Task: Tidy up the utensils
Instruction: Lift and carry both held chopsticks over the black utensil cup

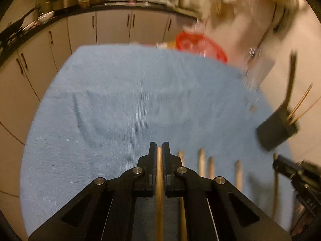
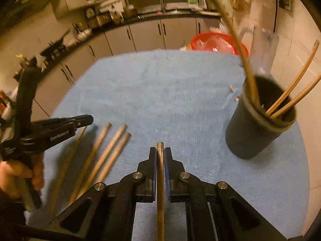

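My left gripper [image 1: 159, 145] is shut on a wooden chopstick [image 1: 159, 172] that runs back between its fingers, above the blue towel [image 1: 140, 92]. My right gripper [image 2: 159, 149] is shut on a darker chopstick [image 2: 160, 172]. Several loose chopsticks [image 2: 100, 156] lie on the towel between the grippers; they also show in the left wrist view [image 1: 201, 162]. A black utensil cup [image 2: 258, 120] stands at the towel's right side with three sticks in it; it shows in the left wrist view [image 1: 277, 131]. The left gripper appears at the left of the right wrist view [image 2: 88, 119].
A red basket [image 2: 216, 42] and a clear plastic jug [image 2: 260, 48] stand past the towel's far right corner. Kitchen cabinets [image 1: 112, 28] and a cluttered counter run along the back. A white wall is at the right.
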Motion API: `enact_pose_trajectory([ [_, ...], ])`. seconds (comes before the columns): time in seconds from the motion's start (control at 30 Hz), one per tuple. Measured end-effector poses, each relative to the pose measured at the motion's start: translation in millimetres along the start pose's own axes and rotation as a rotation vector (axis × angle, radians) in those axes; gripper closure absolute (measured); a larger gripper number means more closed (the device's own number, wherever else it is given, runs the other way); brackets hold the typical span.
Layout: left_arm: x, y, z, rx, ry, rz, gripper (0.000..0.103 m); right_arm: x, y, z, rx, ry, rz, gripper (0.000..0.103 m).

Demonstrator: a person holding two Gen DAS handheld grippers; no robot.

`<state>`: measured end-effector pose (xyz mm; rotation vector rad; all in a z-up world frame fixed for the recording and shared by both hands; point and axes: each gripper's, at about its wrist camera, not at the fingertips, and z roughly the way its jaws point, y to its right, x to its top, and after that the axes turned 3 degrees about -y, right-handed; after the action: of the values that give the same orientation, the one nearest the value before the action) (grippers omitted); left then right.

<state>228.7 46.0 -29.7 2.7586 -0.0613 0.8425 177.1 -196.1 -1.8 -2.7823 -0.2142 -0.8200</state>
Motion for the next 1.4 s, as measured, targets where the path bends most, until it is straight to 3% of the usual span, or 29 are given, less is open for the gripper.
enact_pose_trajectory([
  [0.23, 7.4, 12.9, -74.3, -0.046, 0.235, 0.001, 0.098, 10.9, -0.3, -61.8, 0.082, 0.136, -0.003, 0.096],
  [0.53, 0.6, 41.4, -120.8, -0.03, 0.476, 0.06, 0.098, 14.2, -10.8, -121.4, 0.118, 0.272, -0.045, 0.096],
  [0.93, 3.6, 66.1, -158.1, -0.065, 0.589, 0.063, 0.098, 17.6, -19.0, -167.1, 0.123, 0.376, -0.093, 0.096],
  [1.4, 1.9, 77.0, -160.3, -0.093, 0.586, 0.085, 0.098, 24.2, -14.4, -190.7, 0.091, 0.43, -0.096, 0.096],
])
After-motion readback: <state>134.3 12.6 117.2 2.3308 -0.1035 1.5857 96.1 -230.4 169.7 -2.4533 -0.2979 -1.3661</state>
